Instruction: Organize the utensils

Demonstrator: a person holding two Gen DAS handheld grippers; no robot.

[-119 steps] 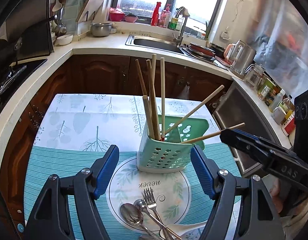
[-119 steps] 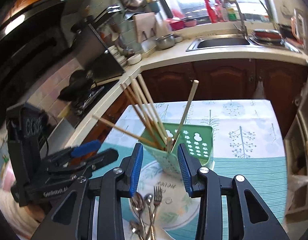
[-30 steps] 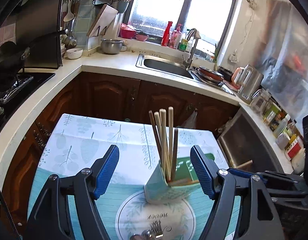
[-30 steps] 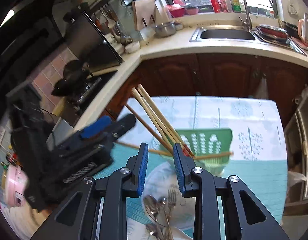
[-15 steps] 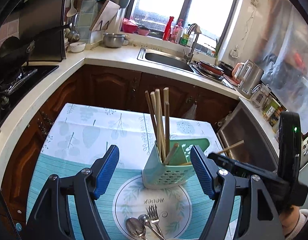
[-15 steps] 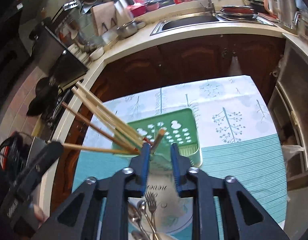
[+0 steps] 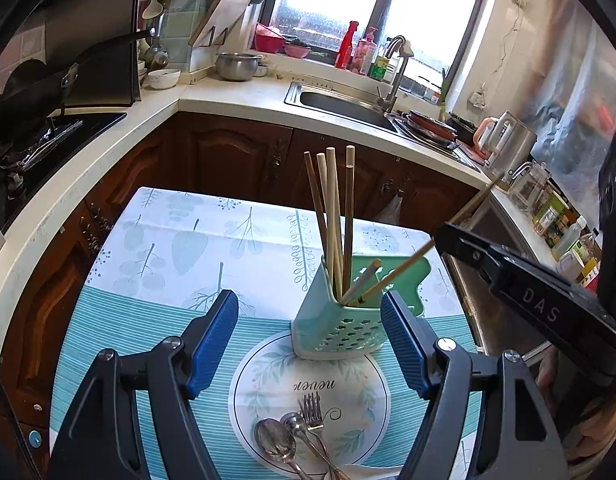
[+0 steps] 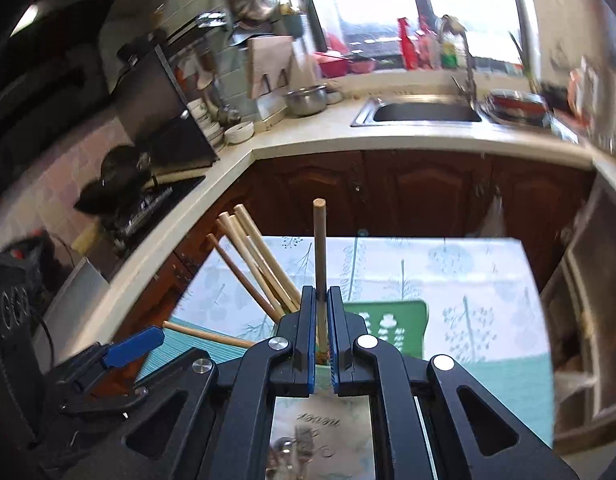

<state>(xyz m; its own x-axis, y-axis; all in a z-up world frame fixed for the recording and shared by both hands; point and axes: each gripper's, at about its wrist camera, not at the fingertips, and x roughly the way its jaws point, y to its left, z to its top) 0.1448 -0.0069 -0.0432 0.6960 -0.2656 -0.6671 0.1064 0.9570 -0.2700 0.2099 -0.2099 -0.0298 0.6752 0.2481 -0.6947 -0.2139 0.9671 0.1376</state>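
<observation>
A pale green perforated utensil holder stands on the table with several wooden chopsticks upright in it. My left gripper is open, its blue pads on either side of the holder and nearer the camera. My right gripper is shut on one chopstick, which slants out of the holder toward the right in the left wrist view. Two spoons and a fork lie on a round placemat in front of the holder.
The table has a teal and white leaf-print cloth. Behind it runs a dark wood cabinet and white counter with a sink, a stove with a pan at left, and a kettle and jars at right.
My right gripper has closed fully on one chopstick and swung it up from lying low in the holder. The left gripper has stayed open, drawing back a little from the holder.
</observation>
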